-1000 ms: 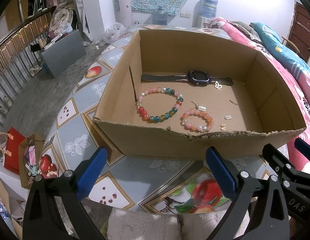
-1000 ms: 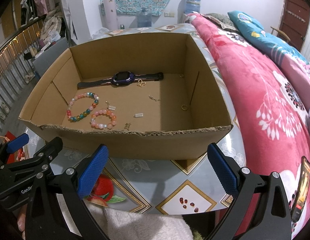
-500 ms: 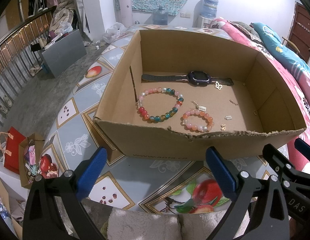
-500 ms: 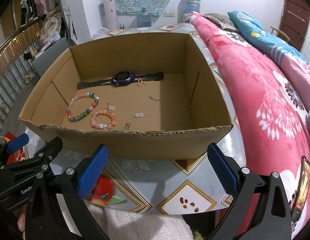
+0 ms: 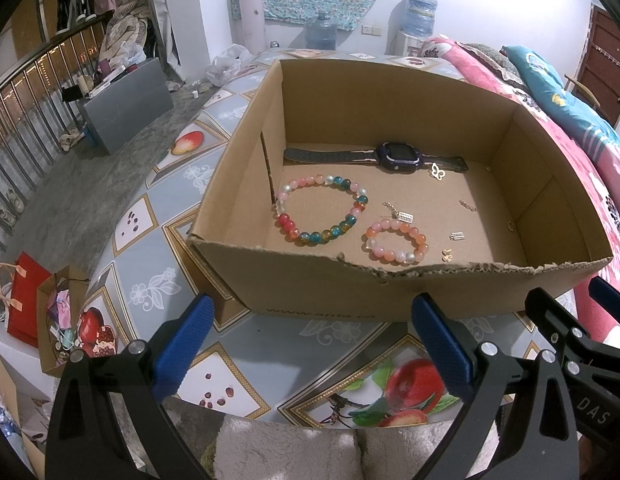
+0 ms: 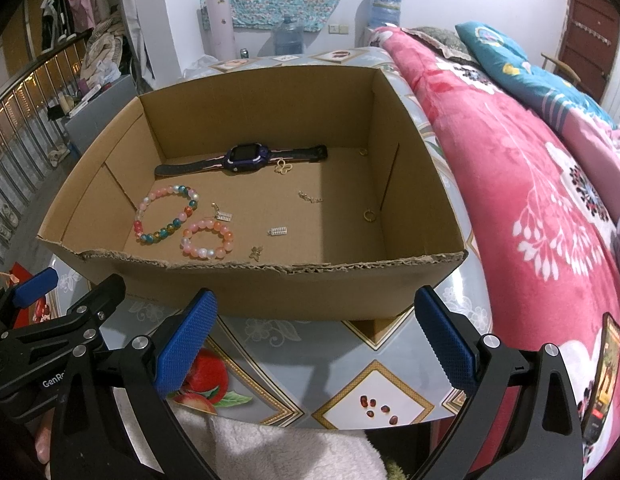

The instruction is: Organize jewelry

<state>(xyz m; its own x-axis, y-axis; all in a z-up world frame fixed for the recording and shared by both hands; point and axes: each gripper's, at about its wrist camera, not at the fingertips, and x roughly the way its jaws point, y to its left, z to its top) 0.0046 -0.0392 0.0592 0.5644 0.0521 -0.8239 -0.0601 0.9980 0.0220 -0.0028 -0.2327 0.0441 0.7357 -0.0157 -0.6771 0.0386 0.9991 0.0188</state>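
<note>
Cardboard box (image 5: 398, 292) on table (image 5: 246, 344) holds jewelry: smartwatch (image 5: 398, 156) along far wall, multicolour bead bracelet (image 5: 322, 214) near left wall, pink bead bracelet (image 5: 394, 242) near front wall, small charms scattered. Left gripper (image 5: 310, 344) and right gripper (image 6: 316, 338) both spread wide, holding nothing, at table's near edge. Fits either sorting pending or finished; stage unclear.

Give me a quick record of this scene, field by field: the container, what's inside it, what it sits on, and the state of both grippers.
container: open cardboard box, near rim torn
inside: purple watch, large multicolour bead bracelet, small pink bead bracelet, gold butterfly charm, other small charms
surface: fruit-print tablecloth
left gripper: open, empty, short of the box
right gripper: open, empty, short of the box
</note>
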